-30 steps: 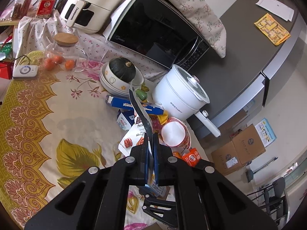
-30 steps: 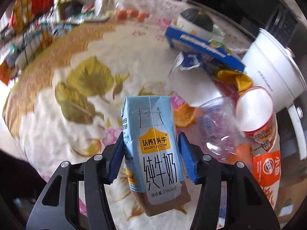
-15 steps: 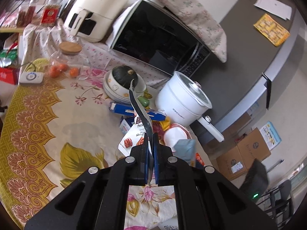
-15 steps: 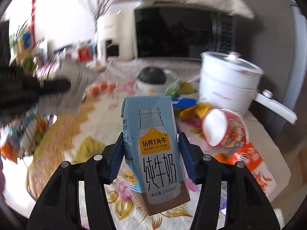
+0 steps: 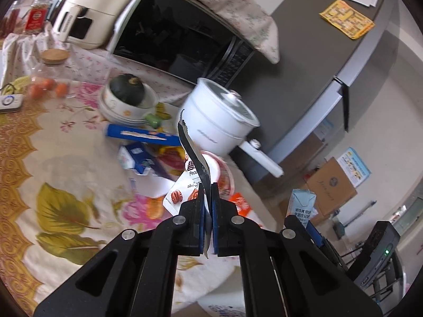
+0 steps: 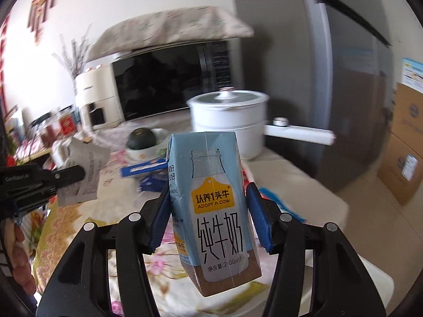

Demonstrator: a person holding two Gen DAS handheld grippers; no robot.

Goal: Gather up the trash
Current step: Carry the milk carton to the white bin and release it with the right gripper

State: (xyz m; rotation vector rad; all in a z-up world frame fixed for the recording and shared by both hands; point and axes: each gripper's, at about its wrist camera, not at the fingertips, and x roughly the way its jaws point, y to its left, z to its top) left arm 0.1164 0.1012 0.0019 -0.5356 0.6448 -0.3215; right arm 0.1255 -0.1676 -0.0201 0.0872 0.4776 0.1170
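My left gripper (image 5: pixel 208 198) is shut on a flat snack wrapper (image 5: pixel 191 148), seen edge-on, held above the table. From the right wrist view the same wrapper (image 6: pixel 84 169) shows its grey printed face in the left gripper (image 6: pixel 71 175). My right gripper (image 6: pixel 208 203) is shut on a light-blue milk carton (image 6: pixel 216 211), held upright off the table's right edge; the carton also shows in the left wrist view (image 5: pixel 302 206). More trash lies on the floral tablecloth (image 5: pixel 53 174): a blue box (image 5: pixel 140 134), a small blue carton (image 5: pixel 137 158), a red cup (image 5: pixel 224 171).
A white electric pot (image 5: pixel 219 121) with a long handle, a bowl stack holding a dark squash (image 5: pixel 127 95), a microwave (image 5: pixel 179 45), an air fryer (image 5: pixel 90 10) and a glass jar (image 5: pixel 50 79) stand at the back. Cardboard boxes (image 5: pixel 330 185) sit on the floor right.
My right gripper has lifted the milk carton from above the table and swung it out past the right edge. My left gripper has risen a little and turned right with the wrapper.
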